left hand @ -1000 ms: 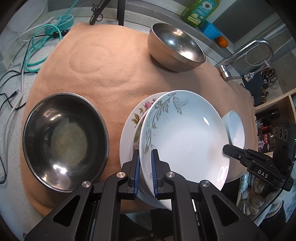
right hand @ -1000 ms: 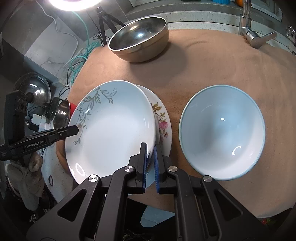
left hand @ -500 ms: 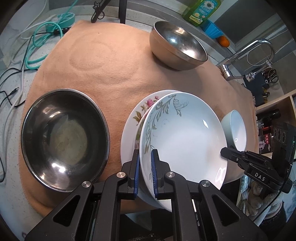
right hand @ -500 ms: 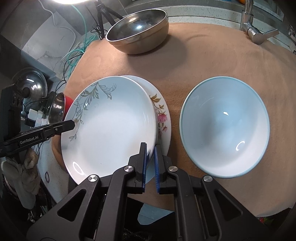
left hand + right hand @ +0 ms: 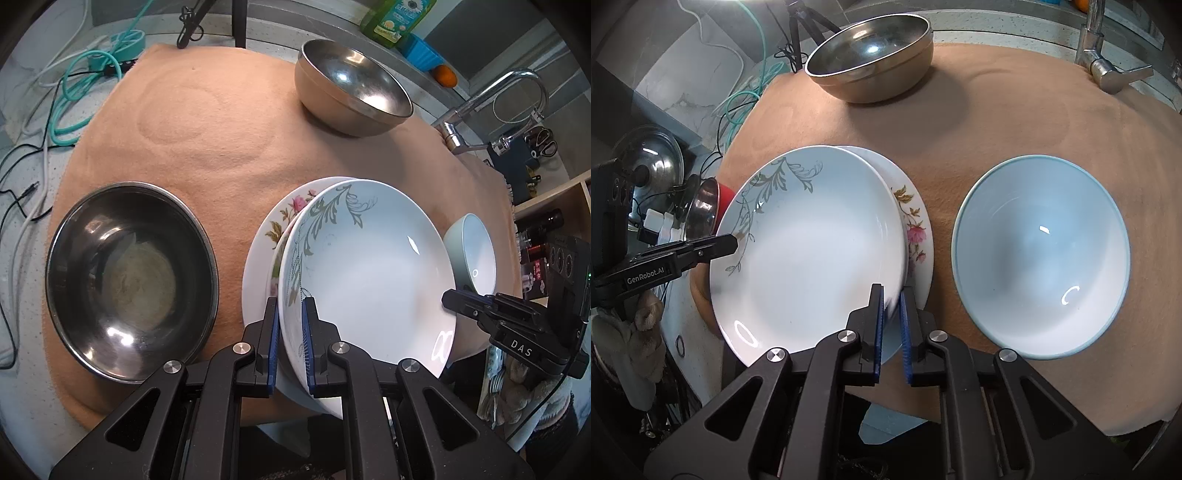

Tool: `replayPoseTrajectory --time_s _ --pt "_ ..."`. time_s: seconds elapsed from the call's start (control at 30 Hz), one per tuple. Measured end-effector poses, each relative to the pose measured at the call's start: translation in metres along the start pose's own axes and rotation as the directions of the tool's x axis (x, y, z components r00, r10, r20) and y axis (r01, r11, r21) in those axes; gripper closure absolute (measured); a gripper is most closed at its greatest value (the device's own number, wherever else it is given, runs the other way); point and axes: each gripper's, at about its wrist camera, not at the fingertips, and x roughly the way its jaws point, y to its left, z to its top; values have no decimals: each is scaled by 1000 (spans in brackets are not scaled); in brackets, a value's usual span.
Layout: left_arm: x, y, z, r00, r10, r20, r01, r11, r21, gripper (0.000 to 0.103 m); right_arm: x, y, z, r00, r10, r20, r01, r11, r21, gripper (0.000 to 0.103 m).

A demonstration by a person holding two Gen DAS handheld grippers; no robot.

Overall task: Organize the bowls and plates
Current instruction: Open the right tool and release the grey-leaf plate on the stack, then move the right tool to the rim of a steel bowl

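- The left gripper (image 5: 290, 334) pinches the near rim of the white leaf-patterned plate (image 5: 369, 266); the right gripper (image 5: 891, 325) clamps its opposite edge.
- That plate hangs tilted over the white rose-printed plate (image 5: 266, 236), centre frame, so stacking looks underway.
- Next: lower it level, then release.
- The pale blue ceramic bowl (image 5: 1039, 254), dark steel bowl (image 5: 129, 277) and brass-toned steel bowl (image 5: 351, 92) sit empty.

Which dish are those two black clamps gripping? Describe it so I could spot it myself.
On the tan cloth, between the dark steel bowl and the pale blue bowl, two plates overlap. It is the upper plate, over the pink-flowered plate. Only it has a grey-green leafy vine along its rim.
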Motion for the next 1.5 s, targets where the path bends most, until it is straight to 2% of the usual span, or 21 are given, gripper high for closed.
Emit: replayPoseTrajectory --time_s 0.9,1.1,1.5 --pt "-2 -3 5 1000 28 -5 -28 999 20 93 -2 -8 2 999 49 -3 -49 999 23 93" --pt "-16 -3 9 1000 -2 28 1 1000 7 93 -17 -9 5 997 69 28 -70 997 36 93" --pt "-57 -18 38 991 -26 132 17 998 67 93 -61 8 33 982 127 143 -131 991 25 93"
